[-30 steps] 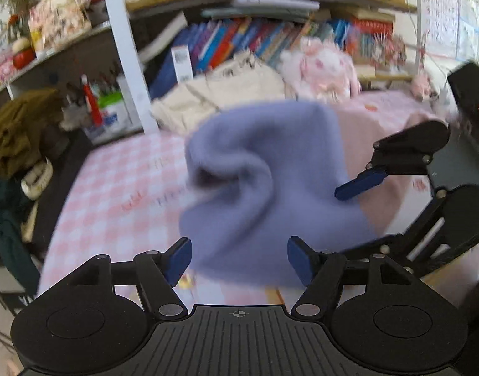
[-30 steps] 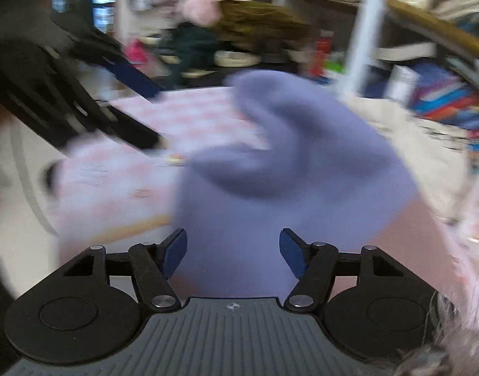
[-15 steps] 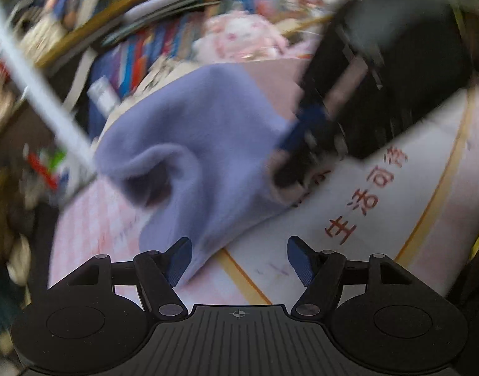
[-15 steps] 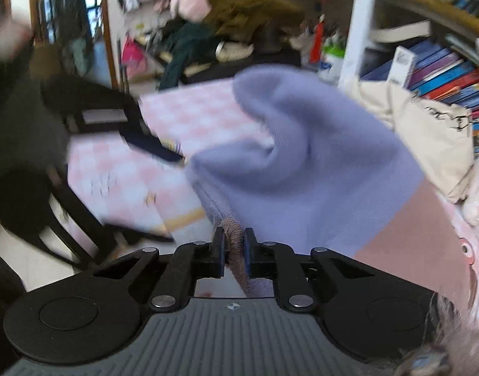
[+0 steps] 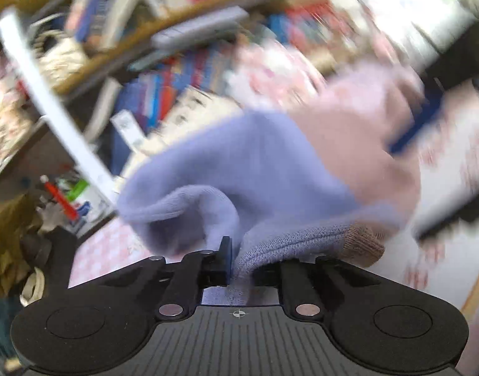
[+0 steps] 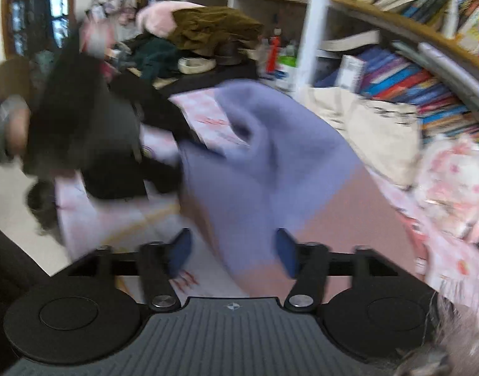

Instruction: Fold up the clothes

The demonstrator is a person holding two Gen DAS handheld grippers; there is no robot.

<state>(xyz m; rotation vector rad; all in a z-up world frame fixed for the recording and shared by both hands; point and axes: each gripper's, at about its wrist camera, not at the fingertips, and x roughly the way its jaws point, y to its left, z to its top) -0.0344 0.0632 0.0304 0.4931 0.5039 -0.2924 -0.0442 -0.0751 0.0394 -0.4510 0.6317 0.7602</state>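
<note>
left hand-held gripper (image 5: 239, 264) jaws pinched together, right hand-held gripper (image 6: 233, 252) jaws apart

Right gripper (image 6: 233, 252) wide open, blue pads either side of a lavender-and-dusty-pink knit garment (image 6: 264, 169) bunched on the pink checked tablecloth (image 6: 202, 112). Left gripper (image 6: 158, 144) just a dark blur at the garment's left edge, grip unclear. Behind: cream tote bag (image 6: 371, 128), crammed bookshelf (image 6: 405, 75), clothes pile (image 6: 205, 31).

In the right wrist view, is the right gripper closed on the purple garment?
No, the right gripper is open, its fingers apart around the purple garment.
</note>
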